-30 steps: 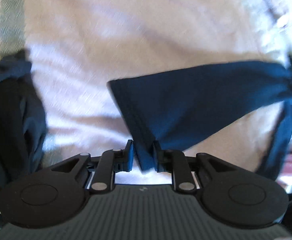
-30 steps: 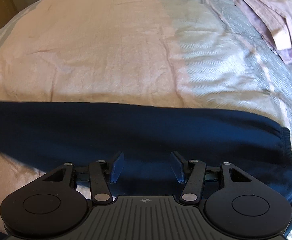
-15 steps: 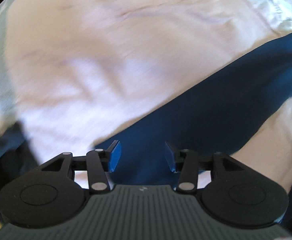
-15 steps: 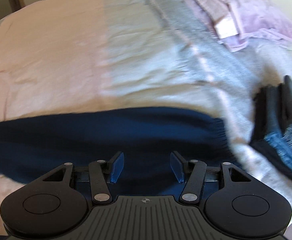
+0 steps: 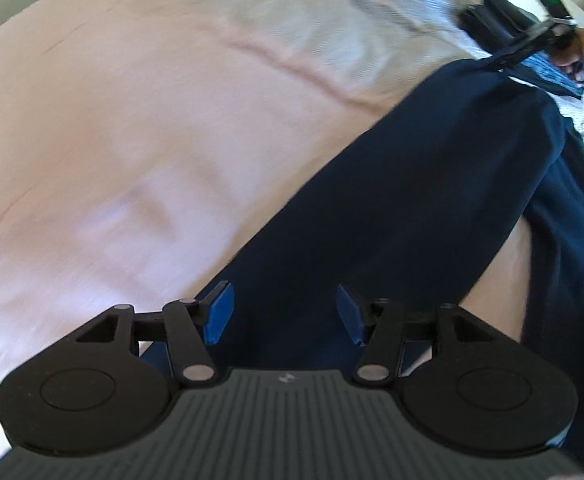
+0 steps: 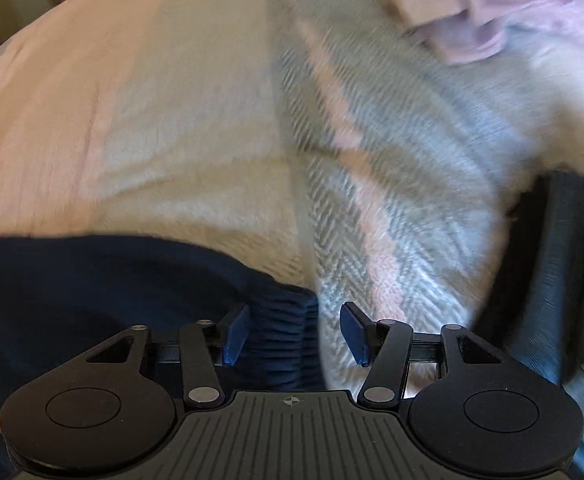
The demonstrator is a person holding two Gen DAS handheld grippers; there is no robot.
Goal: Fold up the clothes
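Observation:
A dark navy garment (image 5: 411, 184) lies stretched across the pink bedcover, running from under my left gripper (image 5: 284, 312) toward the upper right. The left gripper is open, its blue pads apart just above the cloth, holding nothing. In the right wrist view the garment's ribbed elastic end (image 6: 280, 328) lies below my right gripper (image 6: 293, 334), which is also open; the cloth edge sits between the pads without being pinched. The other gripper (image 5: 519, 46) and a hand show at the far end of the garment in the left wrist view.
The pink and grey herringbone bedcover (image 6: 371, 200) fills both views. Folded lilac cloth (image 6: 471, 12) lies at the far right. A dark folded stack with blue denim (image 6: 563, 280) sits at the right edge.
The left gripper let go of the navy cloth and opened; the garment now lies flat on the bed. The right gripper slid right along it to the ribbed end.

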